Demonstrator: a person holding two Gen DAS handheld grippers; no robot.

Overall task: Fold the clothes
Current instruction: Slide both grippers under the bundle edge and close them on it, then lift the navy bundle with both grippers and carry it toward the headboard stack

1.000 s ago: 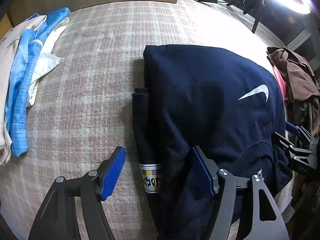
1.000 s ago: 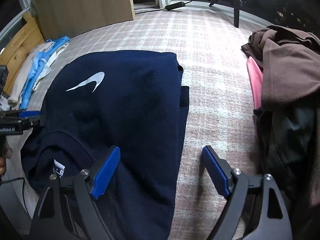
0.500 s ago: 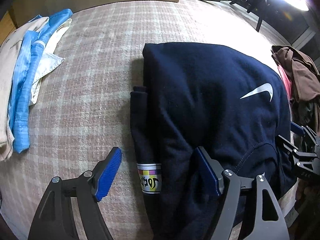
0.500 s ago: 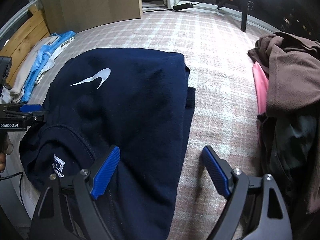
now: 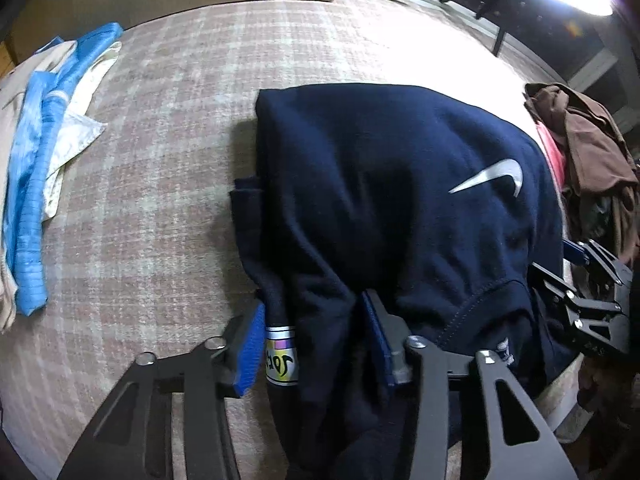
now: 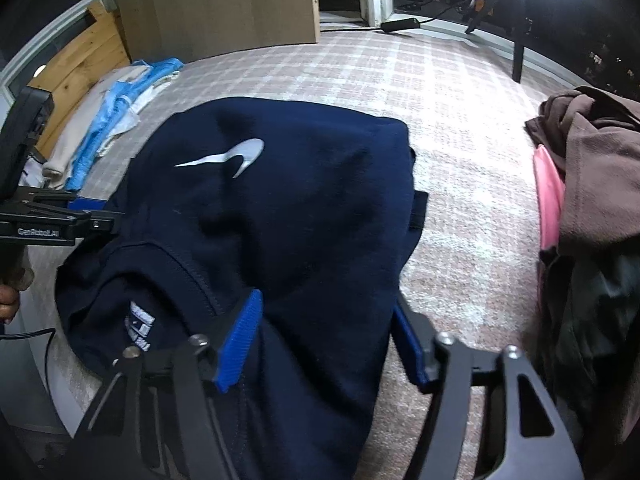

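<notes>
A folded navy sweatshirt (image 5: 400, 200) (image 6: 300, 200) with a white swoosh logo lies on the pink plaid cover (image 5: 160, 200). My left gripper (image 5: 314, 340) is at its near left edge. Its jaws are closing, and the pads press on the bunched fabric and on a sleeve cuff with a coloured label (image 5: 282, 360). My right gripper (image 6: 324, 340) is at the near right edge beside the neck tag (image 6: 140, 328). Its jaws are closing too, with a ridge of fabric squeezed between the blue pads. Each gripper shows at the edge of the other's view: the left gripper (image 6: 60, 220) and the right gripper (image 5: 580, 280).
A stack of light blue, white and beige clothes (image 5: 36, 200) (image 6: 112, 120) lies at the left. A heap of brown and pink clothes (image 5: 588, 160) (image 6: 592, 160) sits at the right. A wooden board (image 6: 216, 4) stands at the back. A person's hand (image 6: 8, 304) shows at the left edge.
Both pairs of jaws have narrowed from wide open onto the near edge of the sweatshirt. The fabric now bunches up between the pads. Neither hand has shifted much.
</notes>
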